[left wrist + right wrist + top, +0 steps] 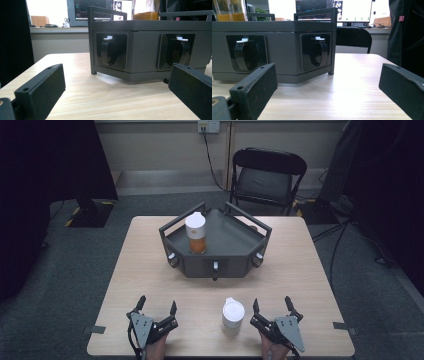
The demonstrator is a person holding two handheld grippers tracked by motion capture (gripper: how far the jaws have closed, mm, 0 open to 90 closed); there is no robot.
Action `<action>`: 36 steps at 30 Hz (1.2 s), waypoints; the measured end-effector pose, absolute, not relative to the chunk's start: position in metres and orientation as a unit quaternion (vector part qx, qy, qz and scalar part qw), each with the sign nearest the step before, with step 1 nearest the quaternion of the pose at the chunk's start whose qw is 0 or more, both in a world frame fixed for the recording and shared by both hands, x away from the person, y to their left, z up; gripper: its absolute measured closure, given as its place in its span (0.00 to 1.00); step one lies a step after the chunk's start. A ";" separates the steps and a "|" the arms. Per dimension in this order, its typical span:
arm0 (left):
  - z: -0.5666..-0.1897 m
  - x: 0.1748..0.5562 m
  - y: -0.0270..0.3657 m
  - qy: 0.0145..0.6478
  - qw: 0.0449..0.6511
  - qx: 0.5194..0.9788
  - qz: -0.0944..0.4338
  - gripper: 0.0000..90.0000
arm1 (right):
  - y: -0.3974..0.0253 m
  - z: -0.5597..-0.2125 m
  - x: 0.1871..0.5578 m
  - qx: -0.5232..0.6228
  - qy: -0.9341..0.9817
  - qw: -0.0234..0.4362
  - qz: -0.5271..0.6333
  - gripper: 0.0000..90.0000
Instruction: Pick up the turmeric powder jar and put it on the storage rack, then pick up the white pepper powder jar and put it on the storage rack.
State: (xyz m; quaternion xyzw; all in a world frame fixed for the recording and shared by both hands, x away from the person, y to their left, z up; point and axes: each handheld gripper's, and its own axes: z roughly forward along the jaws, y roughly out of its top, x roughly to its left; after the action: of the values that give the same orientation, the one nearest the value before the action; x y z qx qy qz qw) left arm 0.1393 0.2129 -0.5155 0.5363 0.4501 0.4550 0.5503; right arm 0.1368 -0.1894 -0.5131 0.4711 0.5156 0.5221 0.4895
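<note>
Both my tongs, left (pixel 157 306) and right (pixel 271 304), are wide apart near the surface's (pixel 300 270) front edge, a white cup (pixel 233 316) between them.

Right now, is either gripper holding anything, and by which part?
Nothing is held. The left gripper and right gripper both sit open on the table, and the white cup stands free between them.

No legible text, label, brand or number appears in any view. The lit flat monitor screens (pixel 334 9) behind the dark grey angular metal tray (pixel 277 26) carry window content too small to read (likewise in the left gripper view (pixel 93 10)). The small pink tag (pixel 401 18) on the black curtain bears no readable mark.
</note>
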 end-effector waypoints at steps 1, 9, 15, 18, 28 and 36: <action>-0.516 0.139 0.213 0.450 0.551 0.536 0.455 0.00 | -0.189 -0.513 0.137 0.471 0.516 0.489 0.522 0.01; -0.515 0.140 0.211 0.453 0.549 0.534 0.457 0.00 | -0.189 -0.513 0.137 0.472 0.516 0.489 0.522 0.01; -0.516 0.140 0.212 0.453 0.549 0.534 0.457 0.00 | -0.190 -0.513 0.137 0.472 0.515 0.488 0.523 0.01; -0.516 0.140 0.212 0.452 0.549 0.534 0.457 0.00 | -0.190 -0.513 0.136 0.471 0.515 0.489 0.524 0.01; -0.516 0.140 0.212 0.453 0.549 0.534 0.457 0.00 | -0.190 -0.512 0.135 0.473 0.512 0.489 0.524 0.00; -0.516 0.139 0.210 0.454 0.547 0.532 0.459 0.00 | -0.187 -0.503 0.129 0.470 0.514 0.487 0.527 0.00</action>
State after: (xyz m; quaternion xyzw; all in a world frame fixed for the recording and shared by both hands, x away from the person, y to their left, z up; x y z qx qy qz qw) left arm 0.1393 0.2103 -0.5155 0.5323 0.4545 0.4592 0.5470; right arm 0.1287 -0.1872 -0.5031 0.4704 0.5144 0.5268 0.4865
